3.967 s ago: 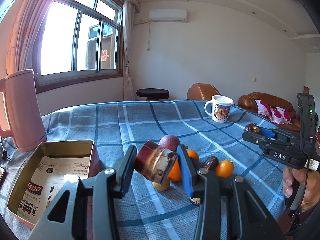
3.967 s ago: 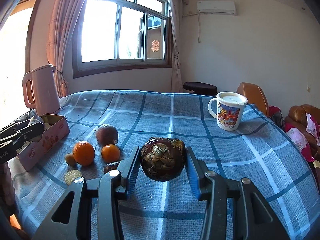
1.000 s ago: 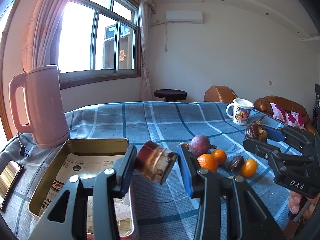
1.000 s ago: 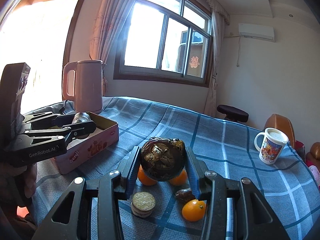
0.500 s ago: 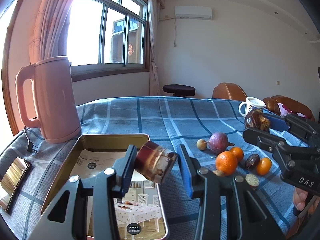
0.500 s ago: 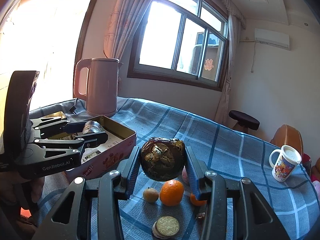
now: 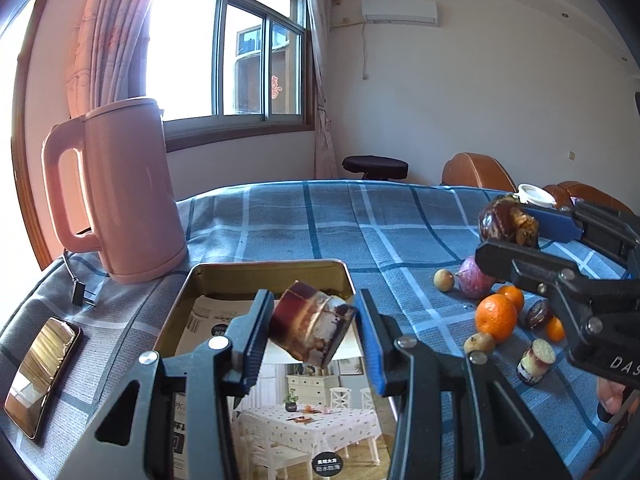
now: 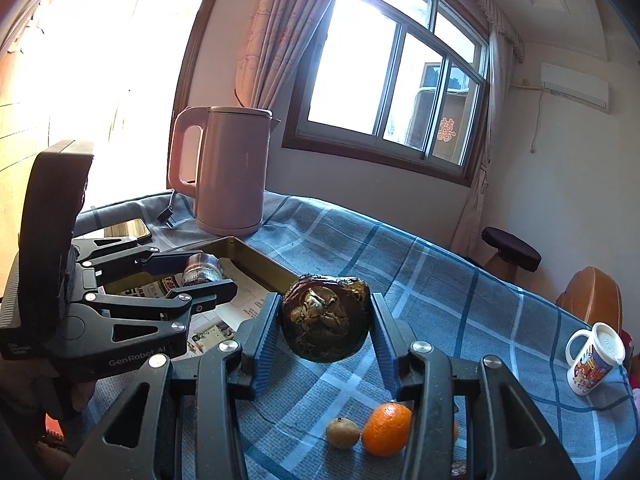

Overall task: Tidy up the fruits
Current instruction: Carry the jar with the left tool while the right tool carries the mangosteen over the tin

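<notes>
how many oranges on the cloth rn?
3 in the left wrist view: big orange, a smaller one behind it, and a third partly hidden by the right tool. More may be hidden.

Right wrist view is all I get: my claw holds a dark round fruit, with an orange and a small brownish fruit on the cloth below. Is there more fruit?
Observer: Yes. The left wrist view shows a purple fruit just behind the orange.
Visitor: Anything there that isn't fruit?
Observer: A standing jar sits upright on the cloth, nearer the camera than the orange.
Visitor: What's under the other claw?
Observer: The left gripper holds a tilted held jar over the open tin, whose printed sheet pictures a dining room.
</notes>
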Demonstrator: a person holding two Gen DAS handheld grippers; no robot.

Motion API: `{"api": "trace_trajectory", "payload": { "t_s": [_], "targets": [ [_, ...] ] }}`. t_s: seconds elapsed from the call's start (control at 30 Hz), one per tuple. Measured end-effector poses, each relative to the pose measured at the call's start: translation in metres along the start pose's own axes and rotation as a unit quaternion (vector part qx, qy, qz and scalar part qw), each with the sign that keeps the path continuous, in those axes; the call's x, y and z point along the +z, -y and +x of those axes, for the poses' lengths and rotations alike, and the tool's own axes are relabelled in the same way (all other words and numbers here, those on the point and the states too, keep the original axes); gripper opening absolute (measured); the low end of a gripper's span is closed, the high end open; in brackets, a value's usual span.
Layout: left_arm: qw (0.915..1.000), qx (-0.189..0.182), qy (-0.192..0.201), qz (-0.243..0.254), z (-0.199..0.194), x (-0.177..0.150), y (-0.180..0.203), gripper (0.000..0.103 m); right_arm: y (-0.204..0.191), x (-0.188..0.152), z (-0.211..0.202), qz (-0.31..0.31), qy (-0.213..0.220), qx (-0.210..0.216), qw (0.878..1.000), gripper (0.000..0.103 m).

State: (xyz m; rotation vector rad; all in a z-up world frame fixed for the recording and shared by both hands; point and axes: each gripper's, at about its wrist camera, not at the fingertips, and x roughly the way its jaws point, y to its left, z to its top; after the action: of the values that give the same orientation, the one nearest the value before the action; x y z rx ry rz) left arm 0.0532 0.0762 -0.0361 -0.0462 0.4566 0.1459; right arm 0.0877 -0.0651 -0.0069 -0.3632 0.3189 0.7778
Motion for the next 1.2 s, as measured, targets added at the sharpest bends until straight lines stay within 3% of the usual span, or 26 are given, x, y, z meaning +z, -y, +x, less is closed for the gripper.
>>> {"api": "trace_trajectory", "payload": {
  "t_s": [0.67,1.2],
  "targets": [
    [0.9986,0.004,-0.053,0.0,0.022,0.003,-0.03,0.043,-0.04,0.015,0.044,-0.026,-0.035,0.048,0.998,0.046],
    [0.9968,0.015,-0.078,-0.004,0.032,0.001,-0.046,0.043,-0.043,0.011,0.077,-0.002,-0.073,0.073,0.995,0.046]
  ]
}}
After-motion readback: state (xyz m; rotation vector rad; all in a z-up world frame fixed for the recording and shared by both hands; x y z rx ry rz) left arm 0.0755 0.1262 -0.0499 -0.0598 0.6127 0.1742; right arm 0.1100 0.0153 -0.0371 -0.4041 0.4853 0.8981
